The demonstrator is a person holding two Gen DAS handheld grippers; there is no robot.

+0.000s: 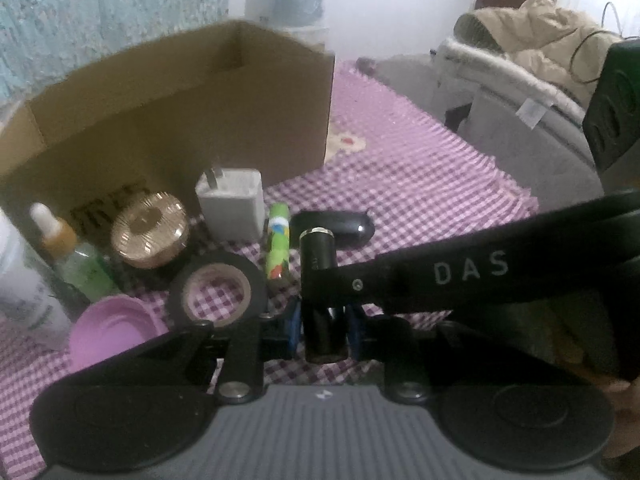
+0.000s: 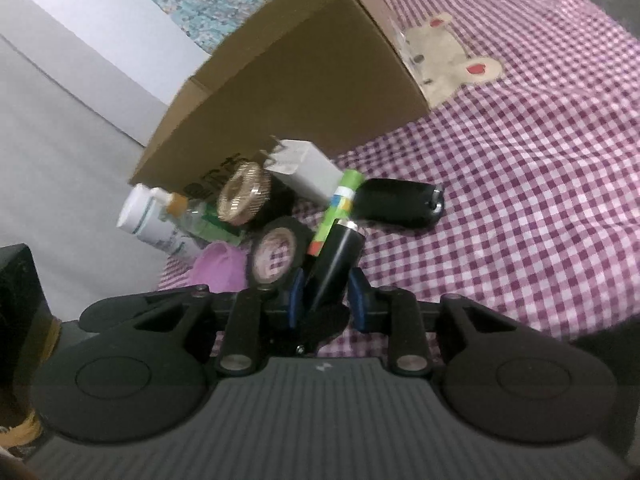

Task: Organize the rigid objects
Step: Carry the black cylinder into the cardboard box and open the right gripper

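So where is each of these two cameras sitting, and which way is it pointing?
Left wrist: rides on the left gripper, looking along its fingers at the black tube and cardboard box; the other gripper's arm crosses in.
Right wrist: rides on the right gripper, tilted, facing the same tube.
Shared: the tube, box, tape roll and checked cloth.

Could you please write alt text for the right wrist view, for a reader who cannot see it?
The right gripper has its jaws around a black tube above a purple checked cloth. Beyond lie a tape roll, a green stick, a white charger and a cardboard box.
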